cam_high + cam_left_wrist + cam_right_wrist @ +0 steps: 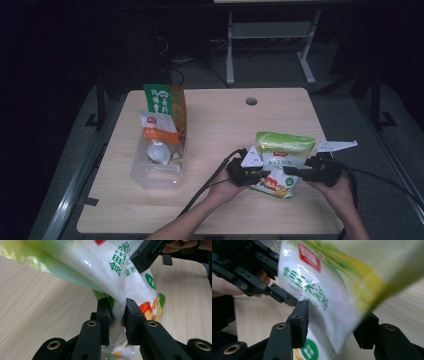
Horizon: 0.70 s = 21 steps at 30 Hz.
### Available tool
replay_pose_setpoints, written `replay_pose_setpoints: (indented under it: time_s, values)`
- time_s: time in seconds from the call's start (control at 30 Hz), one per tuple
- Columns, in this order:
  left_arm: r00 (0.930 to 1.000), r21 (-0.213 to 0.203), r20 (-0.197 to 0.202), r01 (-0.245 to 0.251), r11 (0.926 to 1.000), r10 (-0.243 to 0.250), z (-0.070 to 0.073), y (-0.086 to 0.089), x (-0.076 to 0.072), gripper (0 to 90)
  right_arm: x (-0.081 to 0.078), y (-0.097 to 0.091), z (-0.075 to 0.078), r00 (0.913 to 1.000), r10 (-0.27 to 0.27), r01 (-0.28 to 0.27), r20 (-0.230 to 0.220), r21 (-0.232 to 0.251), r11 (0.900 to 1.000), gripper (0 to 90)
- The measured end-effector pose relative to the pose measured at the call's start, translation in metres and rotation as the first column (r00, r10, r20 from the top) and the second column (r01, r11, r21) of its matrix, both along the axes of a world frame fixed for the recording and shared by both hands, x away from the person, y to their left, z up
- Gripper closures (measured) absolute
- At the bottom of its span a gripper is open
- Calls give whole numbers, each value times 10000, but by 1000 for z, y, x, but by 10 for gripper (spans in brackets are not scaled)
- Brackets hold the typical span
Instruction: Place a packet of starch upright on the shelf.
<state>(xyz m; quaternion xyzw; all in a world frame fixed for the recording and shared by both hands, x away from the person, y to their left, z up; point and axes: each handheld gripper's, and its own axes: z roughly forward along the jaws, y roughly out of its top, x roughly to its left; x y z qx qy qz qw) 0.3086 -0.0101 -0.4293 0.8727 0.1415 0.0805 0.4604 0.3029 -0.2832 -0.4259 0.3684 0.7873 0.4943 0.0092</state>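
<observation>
1. Green-and-white plastic pouch of powder, held up off the pale wooden table at its near right part, between both hands.
2. Left gripper: pinched tight on the lower edge of the pouch, film squeezed flat between the pads.
3. Right gripper: parted around the pouch's other edge, one pad close beside the film, the other standing off; no clamp visible.
4. Progress, as a judgement: pouch lifted and passed into the left grip, not yet carried toward the bin; transfer and placing left to do.
5. Clear plastic bin at the table's left, well apart from the pouch.
6. Inside the bin: a white packet with an orange band leaning upright, a tall green-and-brown bag behind it, and something pale and crumpled lower down, perhaps another packet, too dim to tell.
7. Room left at the bin's near end for one more pouch, by the look of it.
</observation>
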Motion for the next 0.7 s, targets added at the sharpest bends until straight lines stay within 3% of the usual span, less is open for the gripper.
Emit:
replay_pose_setpoints:
  time_s: [0.07,0.17,0.3,0.5,0.7]
  values:
    - [10000,-14,-92,-30,10000,30,0,1,1,759,1,3,1,9995,330,-330,-3,89,9994,593]
    - [9995,-23,-304,-105,9999,104,0,3,2,756,-2,10,5,9991,341,-330,266,-395,9987,660]
    - [9990,-87,-426,-173,9998,169,1,6,1,740,-6,10,6,9985,317,-296,443,-469,9985,808]
    - [9984,-17,-479,-312,9995,311,2,11,-3,656,-10,12,12,9984,247,-219,504,-553,9982,853]
    - [9948,-357,-779,-689,9970,660,6,23,-4,551,-13,18,18,9975,113,-66,697,-672,9977,862]
